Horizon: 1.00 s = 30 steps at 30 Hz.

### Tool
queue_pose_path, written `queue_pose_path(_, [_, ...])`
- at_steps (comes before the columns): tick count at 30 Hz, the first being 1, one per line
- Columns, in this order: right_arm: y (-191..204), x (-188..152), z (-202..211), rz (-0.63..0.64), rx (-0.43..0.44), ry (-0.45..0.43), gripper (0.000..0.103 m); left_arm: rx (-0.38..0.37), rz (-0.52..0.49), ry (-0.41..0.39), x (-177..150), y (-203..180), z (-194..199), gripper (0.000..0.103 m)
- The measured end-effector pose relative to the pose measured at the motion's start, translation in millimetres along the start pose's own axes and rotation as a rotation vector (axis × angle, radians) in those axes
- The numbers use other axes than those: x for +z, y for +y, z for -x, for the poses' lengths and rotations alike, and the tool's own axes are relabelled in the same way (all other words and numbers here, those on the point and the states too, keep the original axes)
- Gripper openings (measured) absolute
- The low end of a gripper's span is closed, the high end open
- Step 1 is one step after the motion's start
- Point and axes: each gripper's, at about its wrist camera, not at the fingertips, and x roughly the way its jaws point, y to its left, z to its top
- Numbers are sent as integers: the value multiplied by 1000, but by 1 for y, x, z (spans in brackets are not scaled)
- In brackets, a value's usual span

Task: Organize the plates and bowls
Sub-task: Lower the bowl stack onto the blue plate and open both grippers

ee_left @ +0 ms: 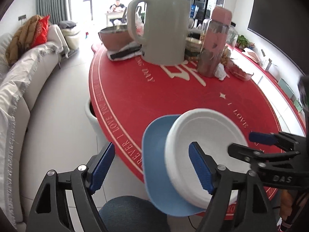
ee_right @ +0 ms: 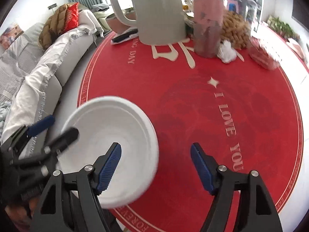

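Nearest the lens, the left gripper (ee_left: pixel 152 169) stands wide open, its right blue pad just in front of a white bowl (ee_left: pixel 204 154) that sits in a blue plate (ee_left: pixel 156 166). The pair is tilted at the near edge of the round red table mat (ee_left: pixel 173 96), the plate overhanging it. Neither left finger visibly pinches a rim.

The right gripper (ee_right: pixel 156 166) is also spread wide and holds nothing. In its view only the white bowl (ee_right: pixel 110 150) shows, to its left and blurred. The right wrist view shows the other gripper's fingers at the bowl's far-left rim, though whether they touch it I cannot tell.

The step looks like stacking or repositioning the nested pair. Next, one gripper probably needs to close on a rim so the stack does not slide off the edge.

Further back stand a grey jug (ee_left: pixel 164 29), a pink bottle (ee_left: pixel 214 42) and a brown bowl (ee_left: pixel 115 38).
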Motion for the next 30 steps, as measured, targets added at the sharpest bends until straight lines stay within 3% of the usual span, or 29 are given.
queue_pose_path(8, [22,-26,-25,44,18,77,75,-55,14,107,-11,6,-33,82])
queue_pose_path(9, [24,-24,-29,45,28,69,81,-58,23,113,-10,5,-36,82])
queue_pose_path(10, [26,-21,-33,52,32,67,85,-66,32,112,-8,4,-39,82])
queue_pose_path(17, [25,19,-59,114,109,65,85,-97,50,131,30,-13,-74,84])
queue_pose_path(21, [9,60,-78,118,142,55,86,-46,41,139,71,-20,-101,84])
queue_pose_path(24, [5,86,-90,144,160,57,86,-11,16,126,92,-19,-114,84])
queue_pose_path(26, [3,96,-95,156,192,59,86,17,-24,69,102,-21,-114,83])
queue_pose_path(28, [-1,98,-94,157,244,55,86,75,-52,-3,104,-24,-108,84])
queue_pose_path(30, [-6,94,-90,132,256,58,86,71,-55,-22,101,-24,-99,84])
